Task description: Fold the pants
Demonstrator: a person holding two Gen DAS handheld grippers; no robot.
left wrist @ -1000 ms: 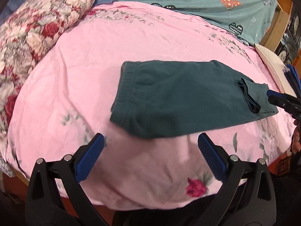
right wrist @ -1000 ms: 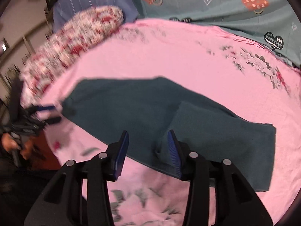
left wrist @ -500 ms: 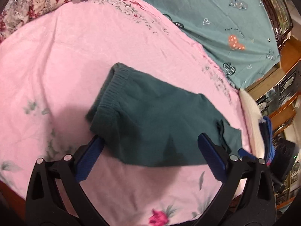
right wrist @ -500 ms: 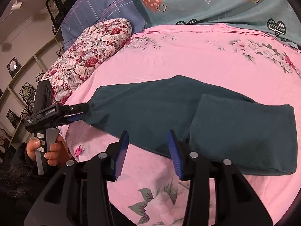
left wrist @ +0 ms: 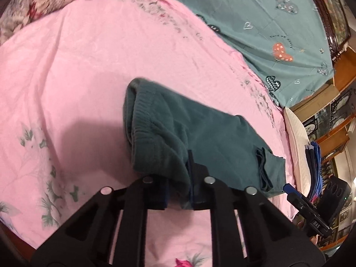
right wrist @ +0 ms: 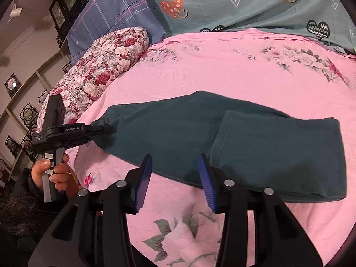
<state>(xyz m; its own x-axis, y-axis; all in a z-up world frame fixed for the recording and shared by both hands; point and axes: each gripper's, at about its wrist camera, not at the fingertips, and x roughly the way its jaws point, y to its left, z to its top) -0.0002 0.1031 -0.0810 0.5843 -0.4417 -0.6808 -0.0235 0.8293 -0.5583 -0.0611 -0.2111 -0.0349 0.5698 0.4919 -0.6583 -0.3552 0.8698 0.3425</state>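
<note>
Dark green pants (right wrist: 255, 138) lie on a pink floral bedsheet (right wrist: 222, 66), the leg end folded back over the right part. My left gripper (left wrist: 178, 189) is shut on the ribbed waistband corner of the pants (left wrist: 160, 133); it also shows in the right wrist view (right wrist: 100, 130), pinching the left end. My right gripper (right wrist: 175, 178) is open, its blue pads just above the near edge of the pants, next to the folded leg hem. It also shows in the left wrist view (left wrist: 289, 189) at the far end.
A floral pillow (right wrist: 104, 66) lies at the left, a teal heart-print cover (right wrist: 244, 2) at the back. A white pillow and folded clothes (left wrist: 311, 155) sit beyond the bed's right end, with wooden furniture behind.
My left gripper moved in to the waistband and closed on it. My right gripper stayed open and shifted slightly along the pants' near edge.
</note>
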